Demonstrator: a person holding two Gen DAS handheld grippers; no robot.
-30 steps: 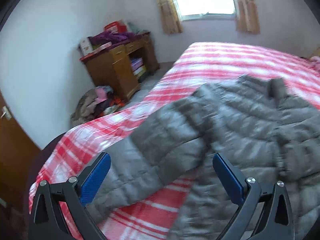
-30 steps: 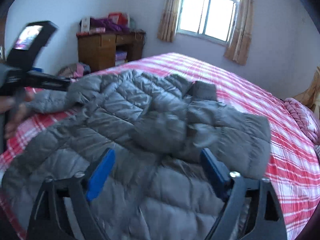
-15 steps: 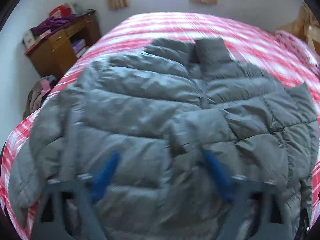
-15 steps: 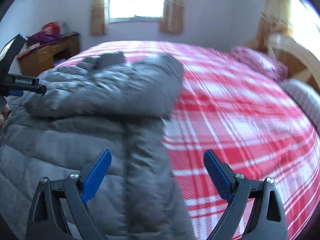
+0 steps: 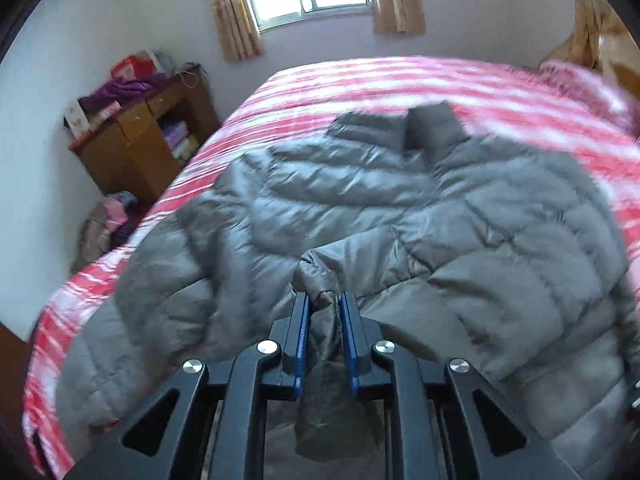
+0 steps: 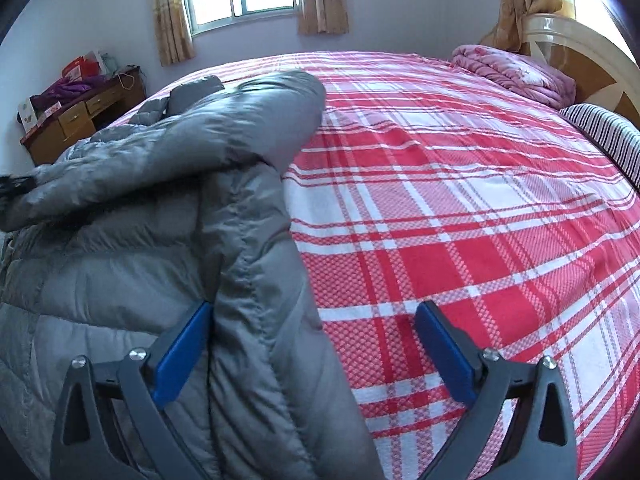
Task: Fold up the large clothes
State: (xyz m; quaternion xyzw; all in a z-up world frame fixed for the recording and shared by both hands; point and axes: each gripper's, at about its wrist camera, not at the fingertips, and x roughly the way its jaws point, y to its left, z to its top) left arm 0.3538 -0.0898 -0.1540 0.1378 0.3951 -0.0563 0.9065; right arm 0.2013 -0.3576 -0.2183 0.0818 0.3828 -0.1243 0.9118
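Left wrist view: a cuff of the grey puffer jacket point(image 5: 400, 216), spread on the plaid bed point(image 5: 360, 80), is now pinched by the left tongs point(image 5: 325, 320), spread a second ago, so a sleeve fold seems started, while the right tongs point(image 6: 312, 344) are kept spread at the jacket's 3 o'clock edge.

Jacket point(image 5: 400, 216) hem cut off at bottom edge w/ blurred bed point(image 5: 400, 76) beyond.
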